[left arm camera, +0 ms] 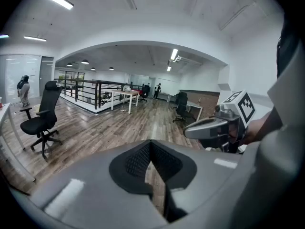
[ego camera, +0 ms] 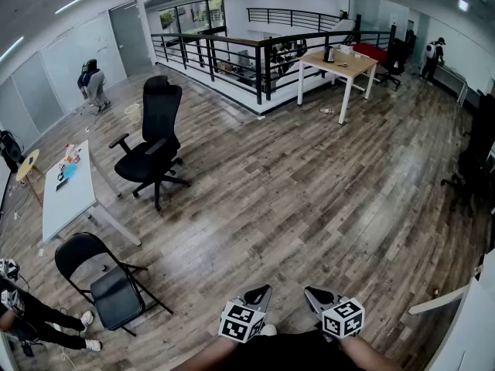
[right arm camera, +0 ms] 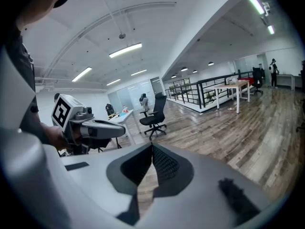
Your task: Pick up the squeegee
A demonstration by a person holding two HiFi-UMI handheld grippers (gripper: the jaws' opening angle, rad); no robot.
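I see no squeegee in any view. My left gripper [ego camera: 261,291] and right gripper [ego camera: 311,291] are held close to the body at the bottom of the head view, side by side over the wooden floor. In the left gripper view the left gripper [left arm camera: 151,143] has its dark pads meeting in a line, shut on nothing, and the right gripper [left arm camera: 217,127] shows beside it. The right gripper view shows the right gripper [right arm camera: 152,148] shut and empty too, with the left gripper [right arm camera: 95,129] at its left.
A black office chair [ego camera: 151,141] and a white table [ego camera: 66,199] stand at the left, with a black folding chair [ego camera: 108,280] nearer. A wood-topped table [ego camera: 340,64] and a black railing [ego camera: 232,56] are at the back. A person [ego camera: 23,315] crouches at the lower left.
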